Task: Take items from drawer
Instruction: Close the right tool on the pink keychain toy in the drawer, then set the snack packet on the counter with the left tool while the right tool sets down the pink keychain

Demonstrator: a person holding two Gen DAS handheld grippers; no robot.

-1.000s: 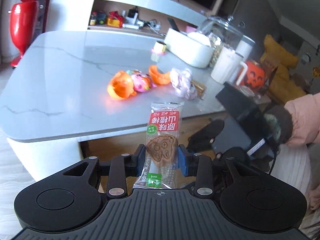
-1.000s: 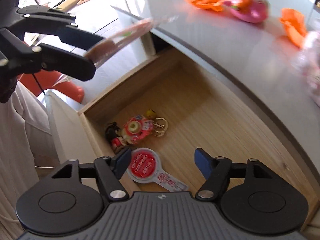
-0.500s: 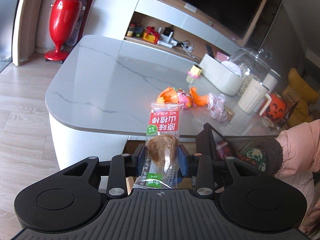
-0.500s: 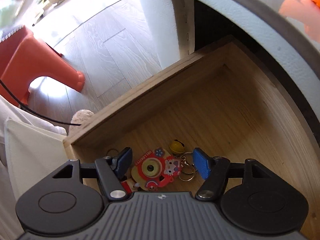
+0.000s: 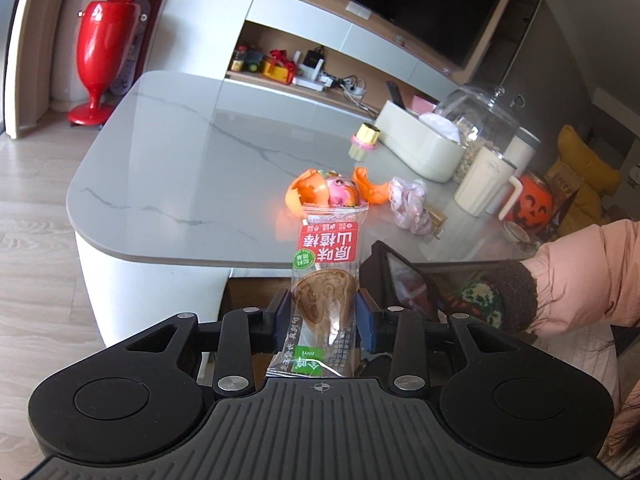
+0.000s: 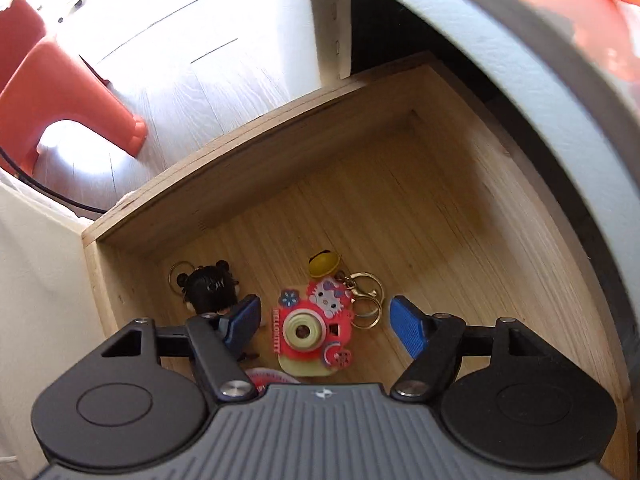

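Observation:
My left gripper (image 5: 325,314) is shut on a clear snack packet (image 5: 326,280) with a red label and a brown biscuit inside, held upright in front of the grey marble table (image 5: 192,160). In the right wrist view my right gripper (image 6: 325,320) hangs open inside the wooden drawer (image 6: 420,208), its blue fingers either side of a red toy-camera keychain (image 6: 310,326) with key rings and a yellow bell (image 6: 323,264). A black-haired figure keychain (image 6: 208,286) lies left of it. A red round tag (image 6: 272,378) shows under the left finger, mostly hidden.
On the table lie orange capsule halves (image 5: 306,194), a pink toy (image 5: 342,194), a pale scrunchie (image 5: 410,204), a white box (image 5: 420,148), a glass-domed jar (image 5: 478,120), a cream mug (image 5: 486,188) and a pumpkin cup (image 5: 532,208). A pink sleeve (image 5: 580,276) reaches in at right. An orange stool (image 6: 64,96) stands beyond the drawer.
My left gripper has lifted and drawn back from the table with the packet. My right gripper has dropped deeper into the drawer, now straddling the camera keychain instead of the red round tag.

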